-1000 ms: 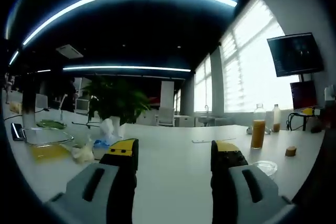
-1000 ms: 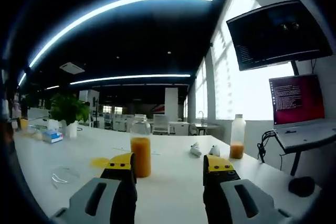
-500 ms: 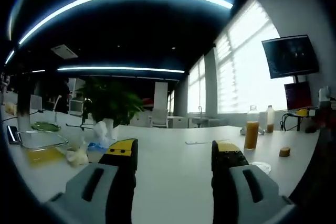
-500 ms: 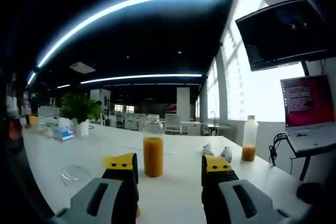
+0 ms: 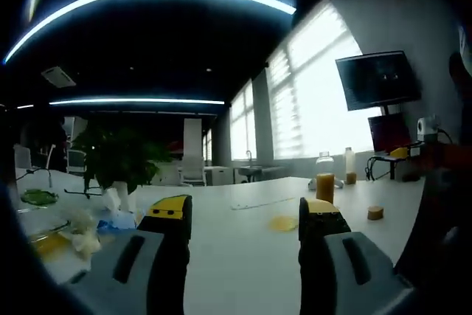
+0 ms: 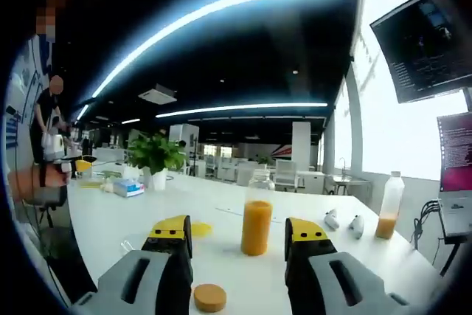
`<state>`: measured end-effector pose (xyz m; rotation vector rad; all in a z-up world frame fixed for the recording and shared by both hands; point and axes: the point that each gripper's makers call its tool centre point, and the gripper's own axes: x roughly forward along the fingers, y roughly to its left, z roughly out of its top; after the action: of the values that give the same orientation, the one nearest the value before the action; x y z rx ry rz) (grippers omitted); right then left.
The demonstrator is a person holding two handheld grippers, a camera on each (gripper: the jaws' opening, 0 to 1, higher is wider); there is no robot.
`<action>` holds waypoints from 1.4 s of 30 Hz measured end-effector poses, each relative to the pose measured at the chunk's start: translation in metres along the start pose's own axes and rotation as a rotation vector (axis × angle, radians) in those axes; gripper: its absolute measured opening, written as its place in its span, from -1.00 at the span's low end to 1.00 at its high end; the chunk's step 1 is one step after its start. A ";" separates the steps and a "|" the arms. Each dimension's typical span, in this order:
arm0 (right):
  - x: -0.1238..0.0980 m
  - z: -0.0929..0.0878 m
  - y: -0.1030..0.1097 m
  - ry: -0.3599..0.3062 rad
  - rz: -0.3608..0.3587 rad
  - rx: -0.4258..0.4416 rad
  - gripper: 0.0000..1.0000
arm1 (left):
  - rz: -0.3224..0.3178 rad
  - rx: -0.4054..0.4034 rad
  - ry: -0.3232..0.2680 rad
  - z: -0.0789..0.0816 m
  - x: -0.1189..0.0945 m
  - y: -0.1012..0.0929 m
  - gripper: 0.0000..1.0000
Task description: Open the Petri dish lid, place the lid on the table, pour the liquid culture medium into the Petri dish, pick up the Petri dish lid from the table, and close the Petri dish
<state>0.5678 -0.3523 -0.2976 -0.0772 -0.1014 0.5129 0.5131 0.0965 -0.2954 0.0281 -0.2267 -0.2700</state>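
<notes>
Both views have swung since a second ago, so the bottle of orange medium (image 6: 257, 225) now stands between the right gripper (image 6: 240, 237) fingers' tips but farther off, upright, cap upward, long axis vertical. Both pairs of fingers stand well apart and hold nothing. The right gripper looks the nearer to the bottle; from the left gripper (image 5: 243, 215) it sits far off to the right (image 5: 324, 186). A tan cork-like disc (image 6: 209, 297) lies on the white surface (image 6: 221, 256) between the right fingers. I cannot make out the Petri dish with certainty.
</notes>
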 end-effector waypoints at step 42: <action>0.043 -0.049 0.138 0.256 0.638 -0.166 0.11 | -0.605 0.081 0.193 -0.052 0.025 -0.110 0.13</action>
<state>0.5441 -0.2139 -0.3568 -0.3426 0.1384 1.1256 0.5194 -0.0167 -0.3474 0.2038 -0.0311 -0.8567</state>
